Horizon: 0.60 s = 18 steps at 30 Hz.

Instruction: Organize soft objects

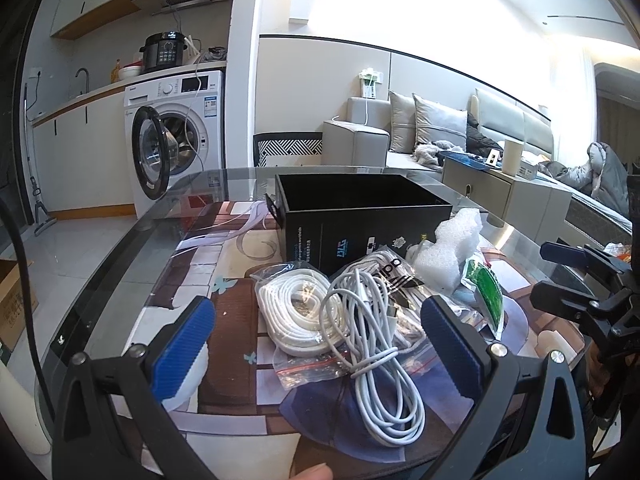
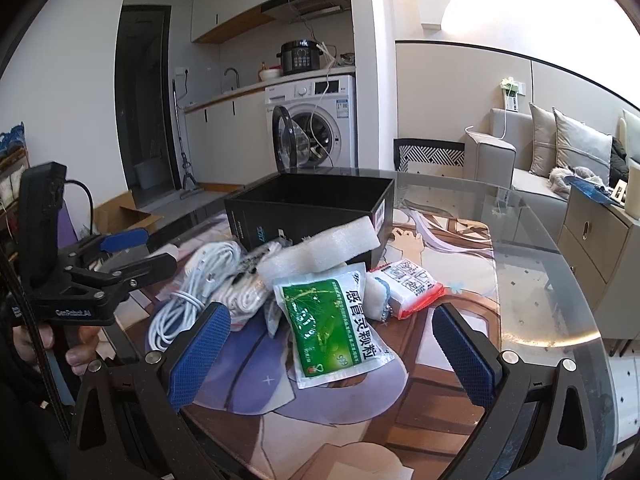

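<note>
An open black box [image 1: 360, 216] [image 2: 312, 208] stands on the glass table. In front of it lies a pile: a loose white cable bundle [image 1: 372, 344] [image 2: 188, 292], a zip bag of flat white cable [image 1: 296, 312], white foam [image 1: 448, 252] [image 2: 320, 256], a green medicine packet [image 1: 488, 292] [image 2: 332, 328], a red-and-white tissue pack [image 2: 412, 284] and a small white plush [image 2: 378, 296]. My left gripper [image 1: 318, 344] [image 2: 148, 252] is open, its fingers either side of the cable bundle. My right gripper [image 2: 332, 356] [image 1: 556, 276] is open around the green packet, holding nothing.
The round glass table [image 2: 560, 320] covers a printed mat and curves away close on the right. A patterned chair [image 2: 428, 156] stands behind the box. Beyond are a washing machine [image 1: 176, 140] with its door open, a sofa [image 1: 420, 136] and a cardboard box [image 1: 12, 304] on the floor.
</note>
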Motion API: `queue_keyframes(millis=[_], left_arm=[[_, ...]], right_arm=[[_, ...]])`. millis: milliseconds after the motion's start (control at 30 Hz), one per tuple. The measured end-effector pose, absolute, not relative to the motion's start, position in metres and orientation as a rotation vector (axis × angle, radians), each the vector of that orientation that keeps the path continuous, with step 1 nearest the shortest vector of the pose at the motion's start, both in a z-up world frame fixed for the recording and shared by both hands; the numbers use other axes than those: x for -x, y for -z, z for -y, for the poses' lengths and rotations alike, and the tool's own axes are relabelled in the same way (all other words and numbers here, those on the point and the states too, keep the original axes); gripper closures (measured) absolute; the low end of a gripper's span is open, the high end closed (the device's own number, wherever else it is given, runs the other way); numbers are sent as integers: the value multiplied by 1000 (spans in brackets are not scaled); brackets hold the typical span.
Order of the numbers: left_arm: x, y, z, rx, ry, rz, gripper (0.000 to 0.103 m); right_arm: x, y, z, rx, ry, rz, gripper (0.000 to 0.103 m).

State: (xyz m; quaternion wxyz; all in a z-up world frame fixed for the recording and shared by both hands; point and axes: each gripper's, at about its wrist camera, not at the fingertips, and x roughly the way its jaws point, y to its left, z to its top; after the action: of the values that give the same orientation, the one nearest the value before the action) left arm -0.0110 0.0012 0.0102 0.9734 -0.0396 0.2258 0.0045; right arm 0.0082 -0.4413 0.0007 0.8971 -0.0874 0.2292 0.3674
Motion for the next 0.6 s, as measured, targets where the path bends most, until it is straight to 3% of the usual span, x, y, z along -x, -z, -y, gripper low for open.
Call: queue_keyframes(millis=[600], left_arm=[[-9, 2, 6, 65, 47, -539, 0]], right_arm=[[-45, 16, 433, 222, -741, -646, 0]])
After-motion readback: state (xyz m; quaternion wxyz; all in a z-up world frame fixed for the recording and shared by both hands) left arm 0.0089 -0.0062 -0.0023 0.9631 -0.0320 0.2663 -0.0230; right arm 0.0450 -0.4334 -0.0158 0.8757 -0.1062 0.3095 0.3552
